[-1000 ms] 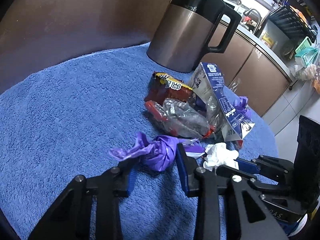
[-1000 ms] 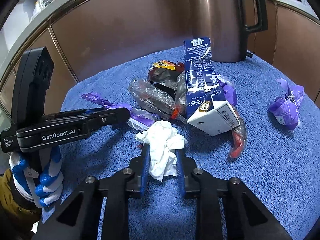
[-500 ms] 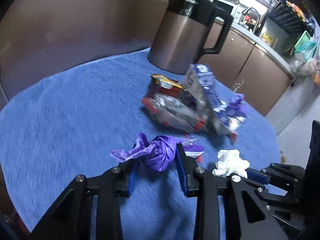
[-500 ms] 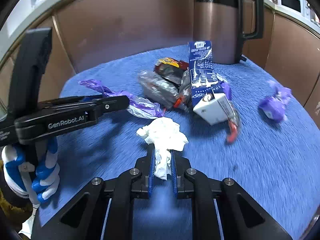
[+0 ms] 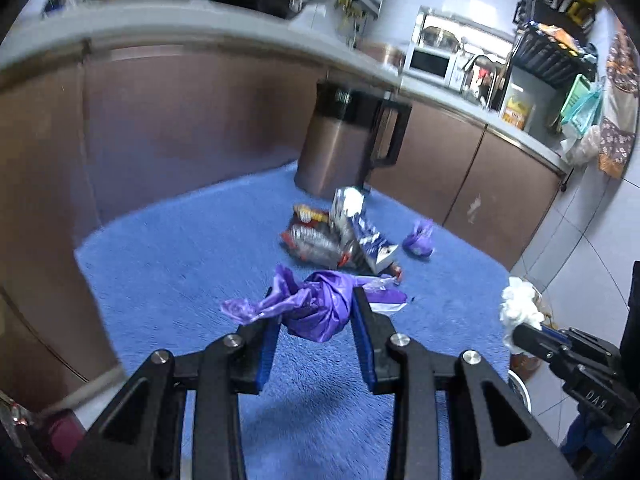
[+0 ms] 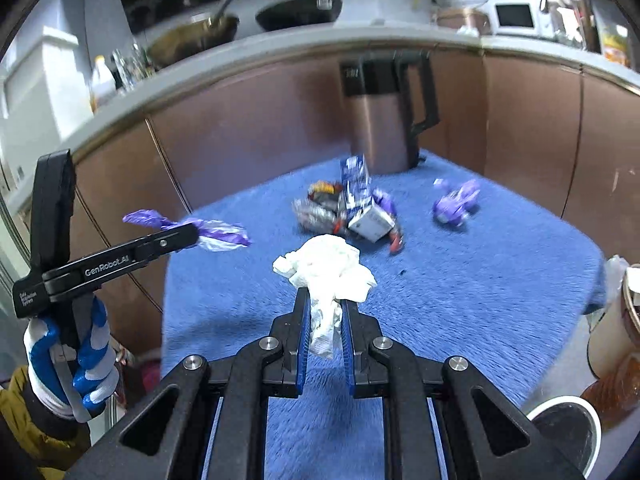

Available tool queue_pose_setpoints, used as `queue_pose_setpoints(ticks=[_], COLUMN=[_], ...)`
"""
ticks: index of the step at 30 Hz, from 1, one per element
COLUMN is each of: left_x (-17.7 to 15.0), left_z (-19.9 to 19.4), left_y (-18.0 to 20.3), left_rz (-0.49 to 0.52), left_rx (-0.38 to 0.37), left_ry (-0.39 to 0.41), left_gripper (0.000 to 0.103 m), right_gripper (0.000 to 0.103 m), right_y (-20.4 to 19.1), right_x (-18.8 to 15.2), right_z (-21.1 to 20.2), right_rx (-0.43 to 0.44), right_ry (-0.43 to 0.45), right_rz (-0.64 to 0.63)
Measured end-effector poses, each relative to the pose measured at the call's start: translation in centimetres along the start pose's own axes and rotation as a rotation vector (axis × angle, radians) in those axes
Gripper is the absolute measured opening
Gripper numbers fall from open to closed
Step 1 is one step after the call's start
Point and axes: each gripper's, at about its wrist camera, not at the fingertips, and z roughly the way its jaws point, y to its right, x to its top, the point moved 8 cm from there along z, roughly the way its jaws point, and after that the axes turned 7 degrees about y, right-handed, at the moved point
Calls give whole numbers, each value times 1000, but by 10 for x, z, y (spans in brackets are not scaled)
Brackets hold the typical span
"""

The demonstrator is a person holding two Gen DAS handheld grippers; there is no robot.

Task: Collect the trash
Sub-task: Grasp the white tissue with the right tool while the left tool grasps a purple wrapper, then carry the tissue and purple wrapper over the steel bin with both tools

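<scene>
Trash lifted above a blue towel.
"GenRobot.AI" is printed on the left gripper point(image 6: 192, 236), clamped on a crumpled purple wrapper point(image 5: 316, 308); a white tissue point(image 6: 326, 276) is pinched by the right gripper point(image 6: 325, 312).

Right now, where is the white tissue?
In the right wrist view, the white tissue is pinched in the right hand-held gripper, above the blue cloth.

A blue towel-covered table point(image 6: 460, 288) carries a brown electric kettle point(image 6: 380, 136) at its far edge, a heap of wrappers and a milk carton point(image 6: 360, 204) ahead of the grippers, and a crumpled purple bag point(image 6: 456, 202) further right.
</scene>
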Motion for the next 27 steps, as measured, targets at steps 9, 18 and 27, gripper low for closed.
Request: queue_pose_setpoints(ticks=[9, 18, 27], left_x=[18, 18, 24], left_z=[-80, -124, -147], left_y=[20, 42, 66], left_rz=[59, 99, 144], left_rx=[67, 71, 72], left_ry=[147, 211, 269], left_gripper=[32, 32, 32], right_gripper=[14, 15, 15], right_y=[-5, -12, -7], right_x=[15, 18, 26], right_z=[-91, -152, -194], right_rx=[-21, -39, -79], right_ry=[146, 239, 323], right_rz=[14, 0, -5])
